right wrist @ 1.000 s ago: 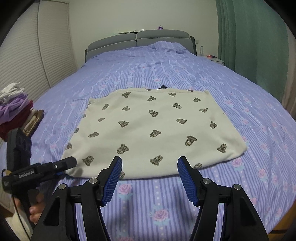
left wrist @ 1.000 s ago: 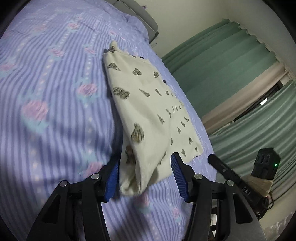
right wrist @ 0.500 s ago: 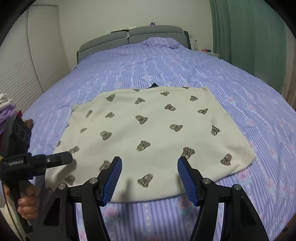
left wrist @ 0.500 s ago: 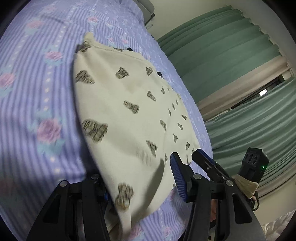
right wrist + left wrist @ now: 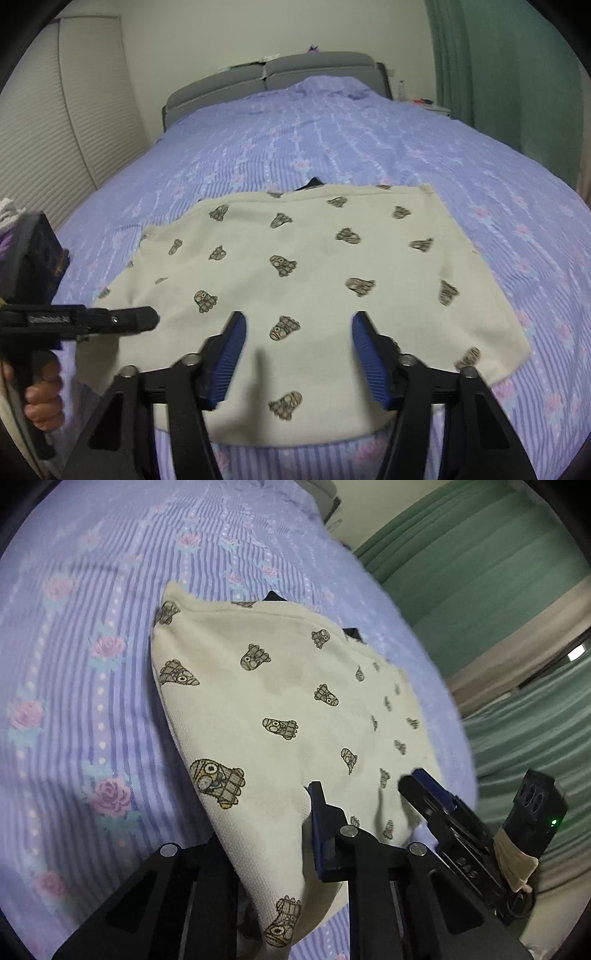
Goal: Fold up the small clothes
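cream printed garment (image 5: 314, 273) lies flat on striped bedspread (image 5: 332, 140). left gripper (image 5: 269, 849) clenched on near corner, cloth lifted. right gripper (image 5: 295, 354) spread wide over near hem, grasping nothing. risk: one-sided lift skews fold; thin pinch slips.

Light: dim and even indoor light, a greenish cast, the source outside both views.
Bright spot: a small window gap (image 5: 576, 652) glows white between the curtains (image 5: 480, 565).
Shadows: soft dark patches on the cloth (image 5: 295, 266) under the right gripper (image 5: 297, 334).
Blur: left view smeared, bedspread (image 5: 74, 627) stripes streaked, possibly from motion.
Edges: heavy fisheye bending, black corners all round.
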Demonstrator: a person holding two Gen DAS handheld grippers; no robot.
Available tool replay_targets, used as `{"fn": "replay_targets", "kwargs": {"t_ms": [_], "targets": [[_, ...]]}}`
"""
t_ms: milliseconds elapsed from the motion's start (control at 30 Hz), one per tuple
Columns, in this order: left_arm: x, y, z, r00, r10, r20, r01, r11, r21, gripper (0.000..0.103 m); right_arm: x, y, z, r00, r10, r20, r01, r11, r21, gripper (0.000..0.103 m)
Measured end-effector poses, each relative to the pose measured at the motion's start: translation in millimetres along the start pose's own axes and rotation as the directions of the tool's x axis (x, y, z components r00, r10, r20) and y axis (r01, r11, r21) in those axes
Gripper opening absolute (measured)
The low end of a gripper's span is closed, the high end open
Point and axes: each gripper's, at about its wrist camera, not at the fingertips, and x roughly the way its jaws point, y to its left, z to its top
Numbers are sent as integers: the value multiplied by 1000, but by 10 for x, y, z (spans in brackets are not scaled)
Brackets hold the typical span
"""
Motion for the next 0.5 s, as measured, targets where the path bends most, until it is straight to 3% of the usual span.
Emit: {"fn": "replay_targets", "kwargs": {"t_ms": [100, 200, 500], "targets": [[-74, -203, 44, 996, 85, 13, -85, 995, 59, 16, 166, 17, 46, 998, 52, -46, -53, 999, -15, 23], [-113, -432, 120, 989, 147, 12, -148, 982, 114, 16, 308, -9, 63, 992, 92, -88, -93, 996, -8, 16], [133, -1107, 346, 978, 209, 4, -205, 952, 227, 15, 478, -277, 141, 957, 246, -153, -235, 968, 84, 14]]}}
